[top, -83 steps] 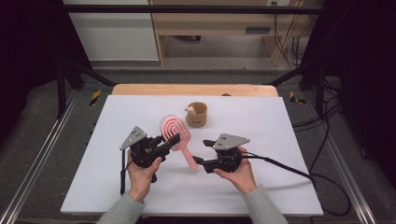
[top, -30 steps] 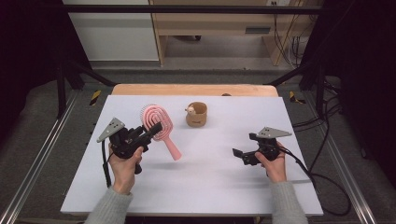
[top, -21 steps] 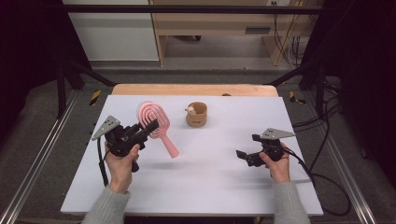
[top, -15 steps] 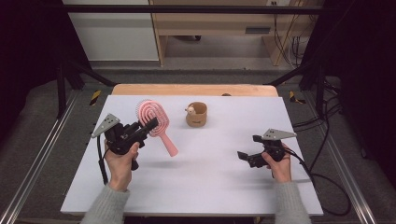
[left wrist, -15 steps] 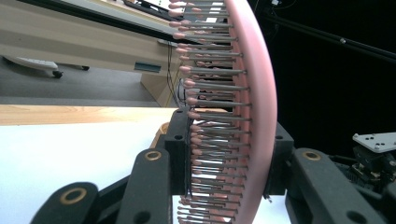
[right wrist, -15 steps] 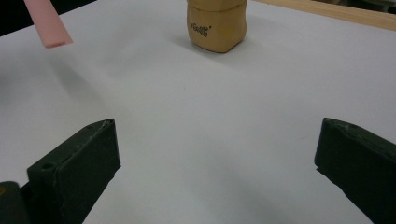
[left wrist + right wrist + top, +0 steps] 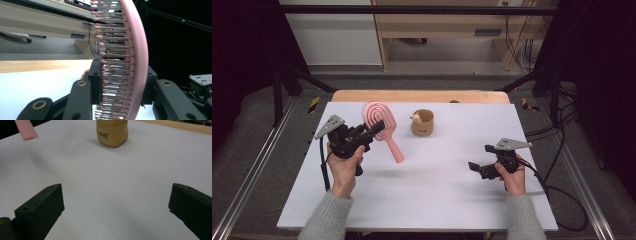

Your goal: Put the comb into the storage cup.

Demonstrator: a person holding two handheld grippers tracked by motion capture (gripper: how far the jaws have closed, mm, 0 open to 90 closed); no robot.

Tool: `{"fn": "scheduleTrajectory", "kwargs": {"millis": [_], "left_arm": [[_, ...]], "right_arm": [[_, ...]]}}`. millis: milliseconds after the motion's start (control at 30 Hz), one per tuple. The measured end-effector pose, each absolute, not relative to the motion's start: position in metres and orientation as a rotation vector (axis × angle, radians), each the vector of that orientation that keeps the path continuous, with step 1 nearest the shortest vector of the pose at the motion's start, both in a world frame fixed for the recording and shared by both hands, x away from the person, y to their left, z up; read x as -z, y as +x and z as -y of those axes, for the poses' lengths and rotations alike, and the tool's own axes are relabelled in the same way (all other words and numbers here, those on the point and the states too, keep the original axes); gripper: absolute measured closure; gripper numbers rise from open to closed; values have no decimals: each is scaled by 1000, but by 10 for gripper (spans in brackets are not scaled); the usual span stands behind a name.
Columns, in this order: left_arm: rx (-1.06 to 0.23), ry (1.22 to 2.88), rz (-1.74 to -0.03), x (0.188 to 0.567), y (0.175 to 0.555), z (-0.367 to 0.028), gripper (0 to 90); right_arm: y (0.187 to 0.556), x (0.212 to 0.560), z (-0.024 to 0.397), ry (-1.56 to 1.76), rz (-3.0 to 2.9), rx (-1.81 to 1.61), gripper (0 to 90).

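A pink paddle hairbrush (image 7: 380, 120) hangs above the left part of the white table top (image 7: 437, 200), its handle slanting down to the right. My left gripper (image 7: 373, 131) is shut on the brush head. In the left gripper view the two jaws clamp the brush (image 7: 132, 45) edge-on, one on the bristle side and one on the back, at my left gripper (image 7: 122, 83). My right gripper (image 7: 475, 167) rests low at the right, open with nothing in it. In the right gripper view my right gripper (image 7: 116, 203) has bare table between its jaws, and the handle tip (image 7: 25, 130) shows far left.
A small tan cup (image 7: 422, 122) stands upright at the table's far middle, also ahead of the right gripper as the cup (image 7: 112, 132). A wooden strip (image 7: 412, 95) edges the far side. Cables (image 7: 562, 195) trail off the right edge.
Since the earliest frame the hands have drawn apart: the left carried the brush leftward, the right moved away from the handle to the right. Over the last second both barely shifted.
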State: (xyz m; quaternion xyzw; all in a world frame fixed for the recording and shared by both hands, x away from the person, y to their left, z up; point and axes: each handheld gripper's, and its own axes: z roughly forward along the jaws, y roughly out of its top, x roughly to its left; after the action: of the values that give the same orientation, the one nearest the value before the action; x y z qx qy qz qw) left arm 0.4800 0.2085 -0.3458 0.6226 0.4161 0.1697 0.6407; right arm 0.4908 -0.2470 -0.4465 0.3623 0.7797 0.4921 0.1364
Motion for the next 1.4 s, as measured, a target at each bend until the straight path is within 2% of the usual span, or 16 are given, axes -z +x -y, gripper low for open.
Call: {"fn": "scheduleTrajectory", "kwargs": {"millis": [1400], "left_arm": [[-408,1460,-935,316,516,-173,626]], "right_arm": [[492,449,246,1054,-2287,-1428,6]]}}
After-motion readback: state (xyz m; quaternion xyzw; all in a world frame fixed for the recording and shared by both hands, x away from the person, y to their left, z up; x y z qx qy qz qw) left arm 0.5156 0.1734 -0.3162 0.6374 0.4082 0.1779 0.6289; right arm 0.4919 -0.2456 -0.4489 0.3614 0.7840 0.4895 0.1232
